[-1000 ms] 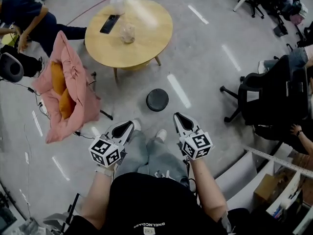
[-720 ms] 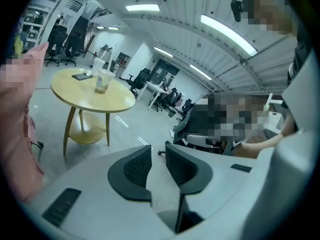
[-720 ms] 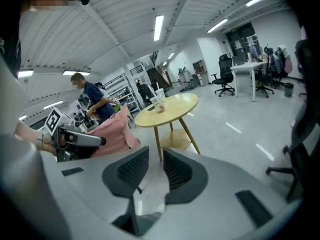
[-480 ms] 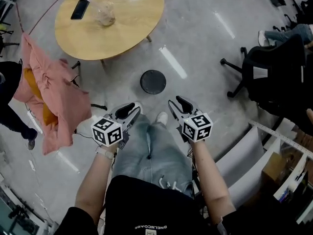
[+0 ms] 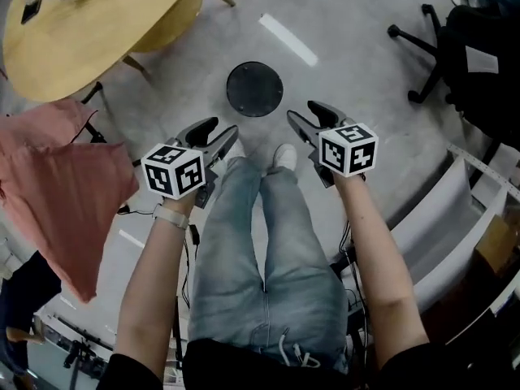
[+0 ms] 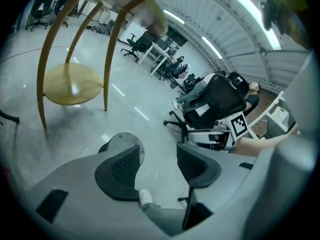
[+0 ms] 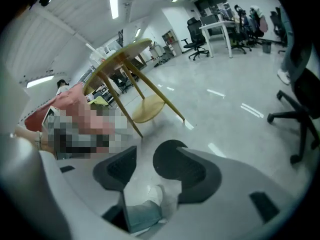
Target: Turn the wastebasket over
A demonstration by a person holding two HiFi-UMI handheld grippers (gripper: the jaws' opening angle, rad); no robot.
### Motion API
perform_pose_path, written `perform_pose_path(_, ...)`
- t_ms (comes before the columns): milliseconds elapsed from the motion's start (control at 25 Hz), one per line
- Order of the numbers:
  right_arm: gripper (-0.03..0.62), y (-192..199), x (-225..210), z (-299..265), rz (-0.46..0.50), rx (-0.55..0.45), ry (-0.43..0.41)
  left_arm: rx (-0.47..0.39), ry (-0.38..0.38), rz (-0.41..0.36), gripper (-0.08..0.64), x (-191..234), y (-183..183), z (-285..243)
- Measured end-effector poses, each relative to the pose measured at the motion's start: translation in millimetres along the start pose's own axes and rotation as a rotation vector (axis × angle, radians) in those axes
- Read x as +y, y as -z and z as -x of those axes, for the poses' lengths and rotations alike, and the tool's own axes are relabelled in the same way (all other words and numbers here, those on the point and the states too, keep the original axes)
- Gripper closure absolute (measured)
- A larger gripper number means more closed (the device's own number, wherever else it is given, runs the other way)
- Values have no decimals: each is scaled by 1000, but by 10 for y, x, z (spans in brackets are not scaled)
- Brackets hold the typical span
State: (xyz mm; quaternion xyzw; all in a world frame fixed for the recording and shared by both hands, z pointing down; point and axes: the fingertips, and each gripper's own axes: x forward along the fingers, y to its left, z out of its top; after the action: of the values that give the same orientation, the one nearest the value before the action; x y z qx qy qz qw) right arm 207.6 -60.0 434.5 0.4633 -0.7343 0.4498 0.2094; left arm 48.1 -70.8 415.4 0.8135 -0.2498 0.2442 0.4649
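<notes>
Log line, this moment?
left gripper: jaws just opening, empty | right gripper: jaws just opening, empty | black round wastebasket: on floor, untouched

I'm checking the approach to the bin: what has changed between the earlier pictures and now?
The left claw and right claw have come down toward the wastebasket and have just been opening, with nothing between them. Nothing has been taken hold of. The wastebasket stays on the floor, untouched, near the round table.

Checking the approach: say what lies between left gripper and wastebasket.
Head view: only bare floor between wastebasket and left gripper, whose empty jaws have just been opening.
</notes>
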Motion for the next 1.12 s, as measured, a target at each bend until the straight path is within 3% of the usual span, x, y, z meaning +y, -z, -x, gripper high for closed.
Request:
perform_pose_path(160,351,293,-328,-496,-30,39,1,86,-15,22,325,517,367,-429)
perform_pose_path(360,347,601,-731,-1106,-29,107,10,114,-29,71,324,1119,572,-961)
perform_pose_path(600,347,841,-1077,-1661,-97,137,-30,206,-50,2,319,1614,710,-1605)
perform_pose_path(840,347,946,-1248,-2098,-129,141,-91,214,-64,19,314,1943,758,-1940)
perform_pose_path(1120,328,975,-1246,-2232,-123,130,-173,152,-35,41,316,1991,759,-1963)
